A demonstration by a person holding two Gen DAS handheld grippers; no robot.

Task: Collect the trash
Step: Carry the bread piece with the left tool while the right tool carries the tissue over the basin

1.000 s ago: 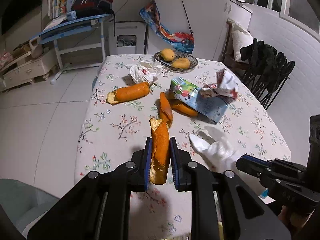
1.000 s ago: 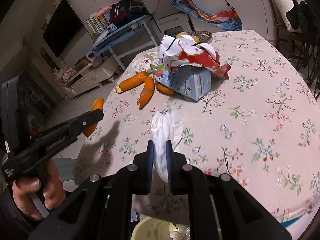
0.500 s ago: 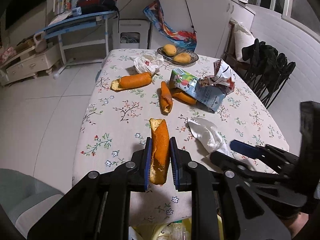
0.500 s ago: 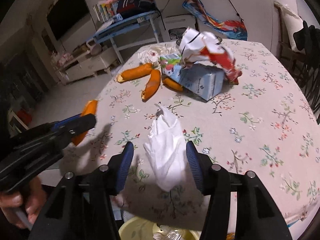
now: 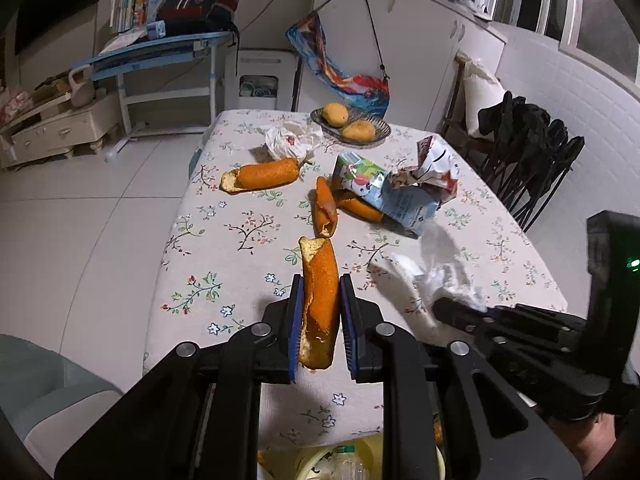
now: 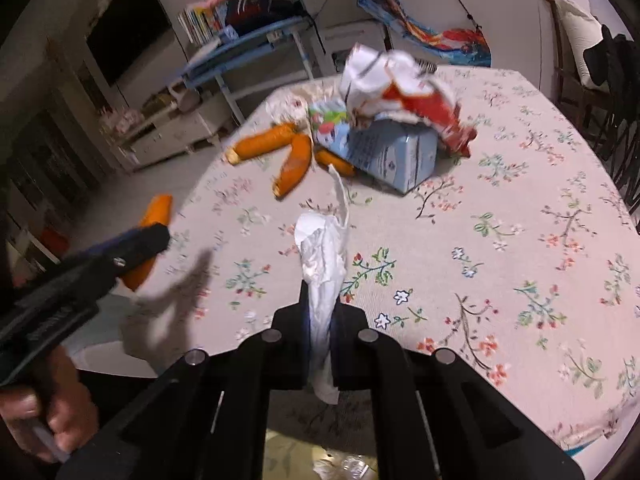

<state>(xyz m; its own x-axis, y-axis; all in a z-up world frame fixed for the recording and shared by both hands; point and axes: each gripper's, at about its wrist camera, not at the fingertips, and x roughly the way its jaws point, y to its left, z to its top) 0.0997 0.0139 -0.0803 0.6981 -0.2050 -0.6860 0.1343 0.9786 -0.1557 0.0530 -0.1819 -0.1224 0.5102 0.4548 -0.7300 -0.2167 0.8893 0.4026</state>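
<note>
My left gripper (image 5: pixel 319 294) is shut on a long orange peel (image 5: pixel 320 276), held over the near edge of the floral table (image 5: pixel 224 240). The same peel (image 6: pixel 154 212) shows at the left of the right wrist view, in the left gripper (image 6: pixel 154 236). My right gripper (image 6: pixel 322 300) is shut on a crumpled white tissue (image 6: pixel 324 248), which stands up out of the jaws and hangs below them. In the left wrist view the right gripper (image 5: pixel 444 306) holds the tissue (image 5: pixel 444 278) just above the tablecloth.
Two more peels (image 5: pixel 260 174) (image 5: pixel 325 208), a blue milk carton (image 5: pixel 384 196), a crumpled red-and-white wrapper (image 5: pixel 434 164) and a white plastic bag (image 5: pixel 292 136) lie mid-table. A fruit dish (image 5: pixel 352 126) stands at the far end. A yellow bin (image 6: pixel 288 452) sits below the near edge.
The right gripper's jaws stood apart around the tissue half a second ago and have shut on it again. The left gripper keeps its peel and has barely shifted.
</note>
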